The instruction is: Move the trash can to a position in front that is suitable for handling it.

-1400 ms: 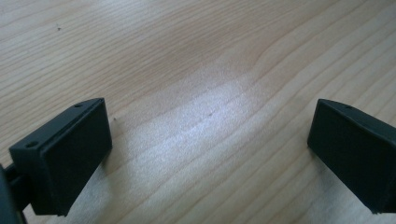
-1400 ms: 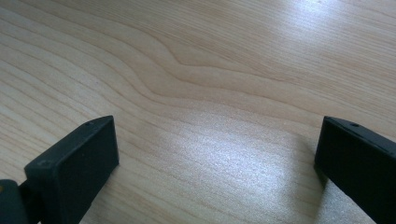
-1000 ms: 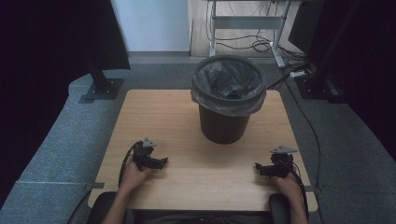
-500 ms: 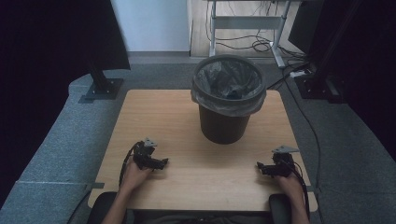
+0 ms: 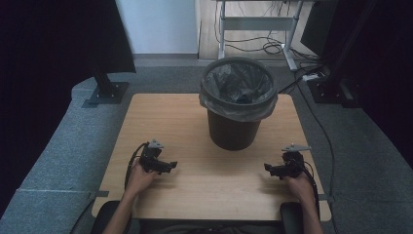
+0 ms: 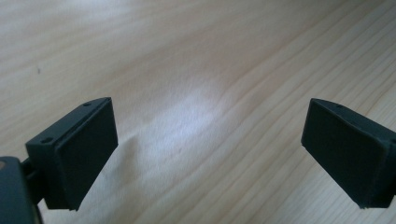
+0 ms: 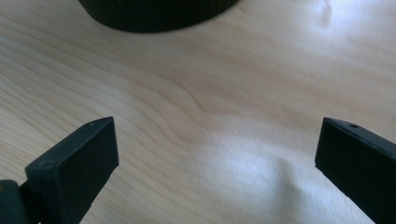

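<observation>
- Table (image 5: 160,117): light wood top, bare except for one bin and the two grippers resting near its near edge.
- Waste bin (image 5: 234,131): dark, upright, lined with a grey bag (image 5: 238,100) folded over the rim. It stands toward the far edge, slightly right of the midline. Its long axis is vertical, mouth up. Contents too dark to tell.
- Left gripper (image 5: 169,166): near the near-left corner, jaws pointing right across the surface. In the left gripper view the jaws stand wide apart, only wood grain between them.
- Right gripper (image 5: 271,169): near the near-right corner, jaws pointing left. Its jaws have just been opening, now wide, nothing between them; the bin's base shows at the top of the right gripper view.
- Key relation: the bin lies away from both grippers, toward the far edge, between them. The right gripper looks somewhat nearer, so it is the likelier first reach.
</observation>
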